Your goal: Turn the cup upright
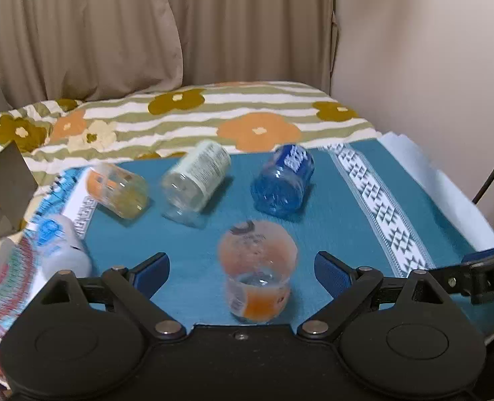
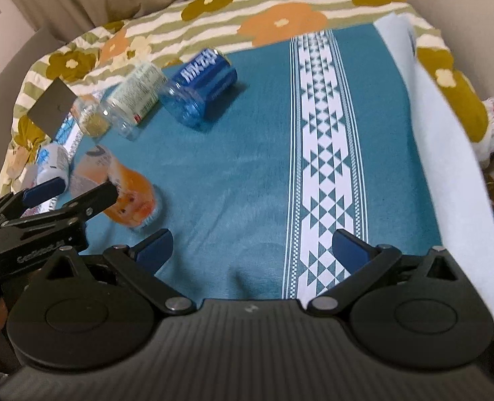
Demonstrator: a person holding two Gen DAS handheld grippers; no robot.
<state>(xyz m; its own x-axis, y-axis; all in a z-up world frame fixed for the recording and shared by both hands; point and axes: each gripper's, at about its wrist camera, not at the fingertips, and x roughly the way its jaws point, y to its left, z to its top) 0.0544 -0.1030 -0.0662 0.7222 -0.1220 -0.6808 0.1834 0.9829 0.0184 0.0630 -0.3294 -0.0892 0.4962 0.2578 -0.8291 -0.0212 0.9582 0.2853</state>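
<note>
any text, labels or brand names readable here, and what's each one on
"GenRobot.AI", blurred, partly guessed: body of the left gripper.
"D", cut off: right gripper.
White lettering on the blue cup: blurred, unreadable.
Fine print on the clear cup: too small.
Orange cup: print unreadable.

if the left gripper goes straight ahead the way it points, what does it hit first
Most likely the orange cup, lying on its side on the teal cloth right between the open fingers of the left gripper. Depth is hard to judge, but nothing sits nearer in that line.
</note>
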